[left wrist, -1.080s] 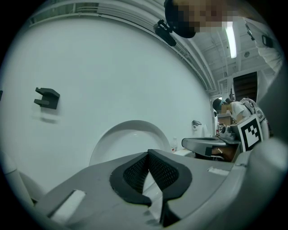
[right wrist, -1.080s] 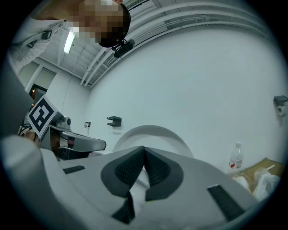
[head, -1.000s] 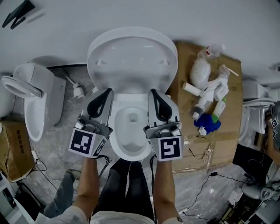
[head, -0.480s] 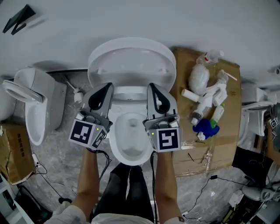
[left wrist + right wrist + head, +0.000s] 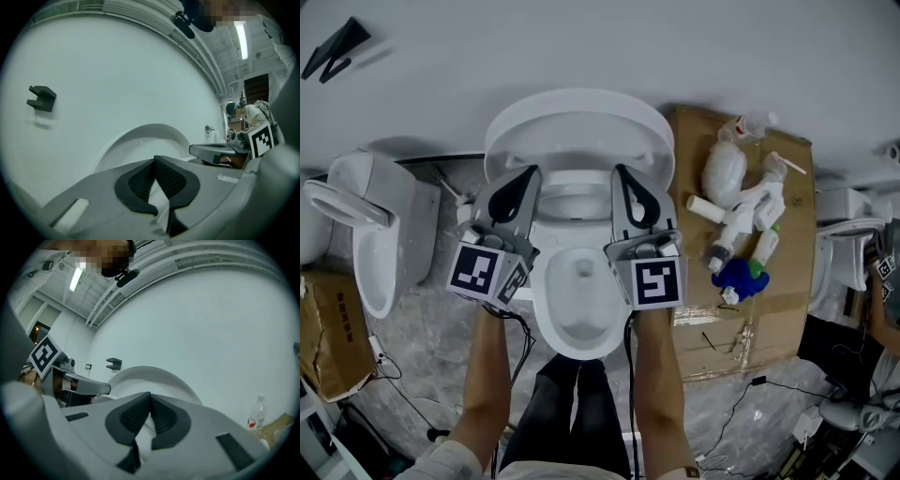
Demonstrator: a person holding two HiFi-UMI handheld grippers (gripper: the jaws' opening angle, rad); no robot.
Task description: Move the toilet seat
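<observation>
Left gripper (image 5: 525, 178) and right gripper (image 5: 623, 178): jaws closed tip to tip, nothing between them, both over the toilet bowl (image 5: 577, 309). Toilet seat (image 5: 579, 131) stood raised against the white wall (image 5: 600, 37). Cardboard (image 5: 787, 281) with bottles (image 5: 741, 220) lay right; second toilet (image 5: 370, 234) left.

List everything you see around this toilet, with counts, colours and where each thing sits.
Toilet with raised lid: one, white, centre, against wall.
Second toilet: one, white, left.
Flattened cardboard sheet: one, brown, floor, right.
Plastic bottles and bags: several, white, on the sheet.
Blue object: one, blue, on the sheet.
Cardboard box: one, brown, lower left.
Wall bracket: one, black, upper left.
Left claw: one, grey, shut, empty, at toilet's left side.
Right claw: one, grey, shut, empty, at its right side.
Forearms: two, bottom centre.
</observation>
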